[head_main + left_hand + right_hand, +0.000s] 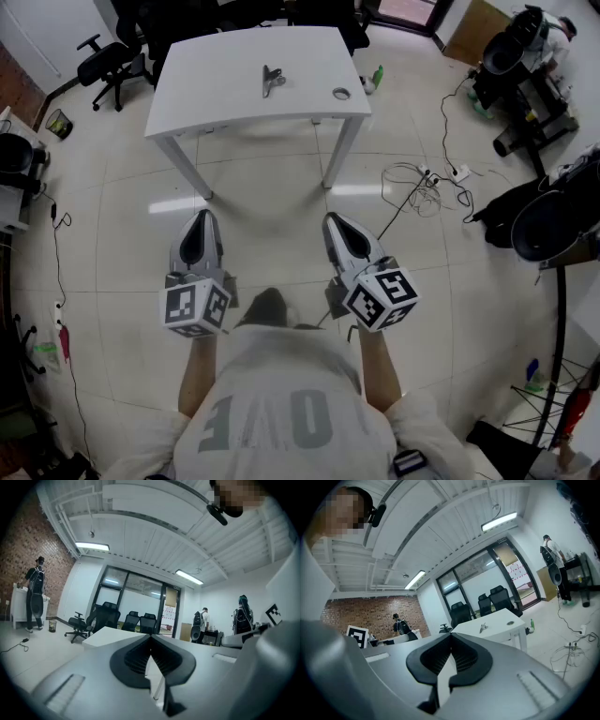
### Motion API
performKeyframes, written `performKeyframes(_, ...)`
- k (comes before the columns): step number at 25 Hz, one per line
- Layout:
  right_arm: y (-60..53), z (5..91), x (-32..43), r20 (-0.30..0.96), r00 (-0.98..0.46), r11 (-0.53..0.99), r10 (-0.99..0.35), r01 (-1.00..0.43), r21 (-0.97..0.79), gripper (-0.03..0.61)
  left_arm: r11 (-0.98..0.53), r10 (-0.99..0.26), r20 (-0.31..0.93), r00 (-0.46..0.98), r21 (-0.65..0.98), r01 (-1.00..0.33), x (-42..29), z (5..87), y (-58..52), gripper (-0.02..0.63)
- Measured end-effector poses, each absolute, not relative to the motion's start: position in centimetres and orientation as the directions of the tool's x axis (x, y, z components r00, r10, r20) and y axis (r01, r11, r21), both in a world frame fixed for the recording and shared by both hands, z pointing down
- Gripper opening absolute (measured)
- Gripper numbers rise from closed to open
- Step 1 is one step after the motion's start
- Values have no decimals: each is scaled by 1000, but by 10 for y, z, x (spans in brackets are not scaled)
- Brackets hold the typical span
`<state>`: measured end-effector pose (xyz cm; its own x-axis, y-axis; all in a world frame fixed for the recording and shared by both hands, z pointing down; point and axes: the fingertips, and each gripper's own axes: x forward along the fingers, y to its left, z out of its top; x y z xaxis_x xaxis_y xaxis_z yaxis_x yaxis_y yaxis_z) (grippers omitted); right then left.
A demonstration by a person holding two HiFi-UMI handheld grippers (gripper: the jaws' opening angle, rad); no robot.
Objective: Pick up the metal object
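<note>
The metal object (pixel 272 80), a small clip-like piece, lies near the middle of a white table (pixel 216 84). It lies alone and nothing touches it. A small ring-shaped thing (pixel 340 94) sits on the same tabletop, off toward the corner and apart from the metal object. The right gripper view also shows the metal object (pixel 483 627) in the distance on the tabletop.

A green bottle (pixel 378 75) stands on the floor (pixel 272 216) just past that corner, and loose cables (pixel 417 187) trail across the tiles to the side. Black office chairs (pixel 108 66) stand beyond the table's far side.

Both grippers are well short of the table, held low and close to the person's body with open floor between them and the table legs. The left gripper (pixel 199 234) has its jaws pressed together with nothing between them, as its own view confirms (pixel 151 637). The right gripper (pixel 342 234) is likewise clenched and empty (pixel 451 637), its pads meeting along the middle line.

By my reading, the task has barely begun: nothing has been reached for, let alone lifted. What is left is the whole job: walking up to the table, bringing one gripper over the metal object, spreading its jaws, closing them on the piece and raising it clear of the tabletop.
</note>
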<state>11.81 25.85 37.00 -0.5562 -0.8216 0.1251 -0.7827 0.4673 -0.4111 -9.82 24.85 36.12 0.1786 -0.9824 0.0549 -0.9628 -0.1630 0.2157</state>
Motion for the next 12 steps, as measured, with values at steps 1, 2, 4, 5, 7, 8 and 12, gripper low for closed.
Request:
performKeyframes(1,255,371,119,126,-556,467,-821,-782,-412,11,-159,-983,57,175,213,-964,-99,362,245,2)
performKeyframes(2,251,372,120,127,-557,467,-821,-782,-412,11,-155,-984,58,170,211,-965,-101,363,241,2)
performKeyframes(4,241,375,122,128,-560,471,-819,-782,-408,11,-143,-986,53,158,211,-967,-104,364,231,2)
performKeyframes(5,236,378,123,130,-561,472,-818,-782,-407,11,-137,-987,49,151,212,-968,-105,365,224,2)
performKeyframes(7,223,385,124,136,-562,469,-816,-781,-413,11,-133,-989,42,144,208,-969,-105,369,210,2)
performKeyframes(8,217,390,124,140,-563,467,-815,-780,-417,11,-133,-989,40,144,202,-970,-105,371,204,2)
performKeyframes(12,184,410,115,161,-573,472,-803,-777,-416,11,-143,-987,41,155,211,-967,-106,387,169,2)
